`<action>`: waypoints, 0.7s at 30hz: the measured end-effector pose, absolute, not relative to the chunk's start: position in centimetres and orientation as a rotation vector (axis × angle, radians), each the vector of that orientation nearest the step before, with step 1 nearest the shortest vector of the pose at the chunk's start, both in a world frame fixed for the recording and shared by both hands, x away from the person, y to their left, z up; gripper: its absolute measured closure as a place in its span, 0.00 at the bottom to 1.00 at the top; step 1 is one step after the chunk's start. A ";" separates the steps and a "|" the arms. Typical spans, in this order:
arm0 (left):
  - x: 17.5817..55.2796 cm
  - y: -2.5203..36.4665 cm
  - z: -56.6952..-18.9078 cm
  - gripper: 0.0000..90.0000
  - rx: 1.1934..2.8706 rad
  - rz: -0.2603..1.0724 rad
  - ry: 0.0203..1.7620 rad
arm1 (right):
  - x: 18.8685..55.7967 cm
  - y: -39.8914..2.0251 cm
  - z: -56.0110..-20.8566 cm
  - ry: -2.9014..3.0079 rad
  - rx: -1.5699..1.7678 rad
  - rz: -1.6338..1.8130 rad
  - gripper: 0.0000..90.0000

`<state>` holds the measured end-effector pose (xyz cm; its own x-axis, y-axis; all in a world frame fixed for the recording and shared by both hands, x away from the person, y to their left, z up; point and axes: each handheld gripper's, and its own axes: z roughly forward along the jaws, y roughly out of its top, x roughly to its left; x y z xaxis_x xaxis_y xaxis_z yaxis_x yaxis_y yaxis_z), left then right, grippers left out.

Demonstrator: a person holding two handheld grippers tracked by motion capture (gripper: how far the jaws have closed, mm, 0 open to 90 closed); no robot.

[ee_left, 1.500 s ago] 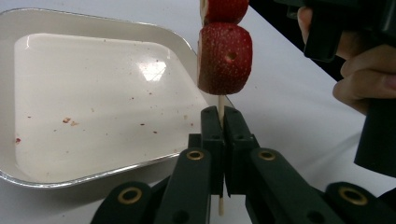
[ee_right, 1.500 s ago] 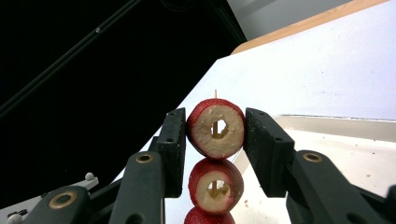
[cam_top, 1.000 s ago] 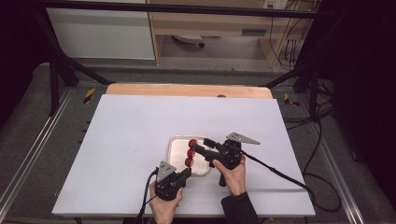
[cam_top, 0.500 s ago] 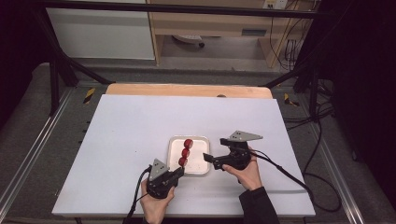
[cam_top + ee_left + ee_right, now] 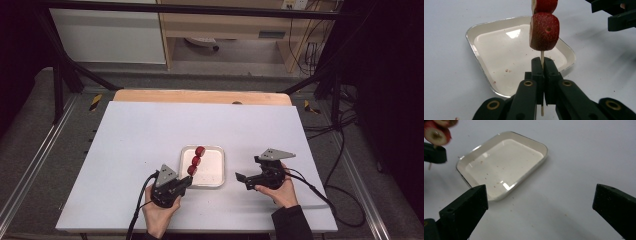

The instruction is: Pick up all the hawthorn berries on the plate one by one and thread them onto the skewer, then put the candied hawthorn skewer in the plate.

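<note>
The left hand (image 5: pixel 159 212) comes in from the bottom edge, holding the black two-jaw left gripper (image 5: pixel 186 181) angled forward and rightward, jaws pressed together. The right hand (image 5: pixel 281 189) holds the black two-jaw right gripper (image 5: pixel 241 176) pointing leftward; its jaws have just been opening and stand wide, nothing between them.

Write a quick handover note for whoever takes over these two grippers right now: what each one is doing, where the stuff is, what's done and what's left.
Left gripper: shut on the skewer, holding it over the tray with three strawberry pieces threaded on.
Right gripper: open with nothing between its jaws, which have just been opening; it sits right of the tray.
Tray: near the front middle of the white table, holding no fruit, just small red specks.
Done: three pieces are on the skewer.
Left: probably to lay the loaded skewer in the tray or thread more fruit; no loose fruit is on the table.
</note>
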<state>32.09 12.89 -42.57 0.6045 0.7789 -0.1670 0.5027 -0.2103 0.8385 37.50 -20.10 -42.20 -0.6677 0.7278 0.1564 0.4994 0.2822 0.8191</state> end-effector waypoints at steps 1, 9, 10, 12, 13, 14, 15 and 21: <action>32.2 13.0 -42.4 0.98 1.876 0.362 1.026 | 37.5 -20.5 -42.4 2.305 1.126 1.310 0.01; 33.5 13.1 -40.8 0.98 1.929 0.384 1.007 | 36.7 -22.6 -43.8 2.327 1.112 1.265 0.01; 33.7 13.0 -40.6 0.98 1.934 0.383 1.006 | 36.6 -22.8 -43.9 2.328 1.109 1.267 0.01; 34.1 13.0 -40.3 0.98 1.943 0.390 1.005 | 36.4 -23.1 -44.0 2.330 1.110 1.258 0.01; 34.3 12.9 -40.1 0.98 1.951 0.389 1.003 | 36.3 -23.3 -44.1 2.332 1.114 1.260 0.01; 34.5 12.8 -40.0 0.98 1.962 0.392 1.001 | 36.3 -23.5 -44.2 2.332 1.108 1.257 0.01; 34.6 12.8 -39.9 0.98 1.966 0.395 1.001 | 36.2 -23.6 -44.3 2.333 1.112 1.256 0.01; 35.3 12.7 -39.4 0.98 1.999 0.401 1.004 | 35.9 -24.4 -44.4 2.327 1.129 1.253 0.01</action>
<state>35.33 12.71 -39.41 0.6278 0.7740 -0.0819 0.5046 -0.3246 0.8000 35.87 -24.43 -44.40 -0.6613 0.7401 0.1220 0.5095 0.3238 0.7972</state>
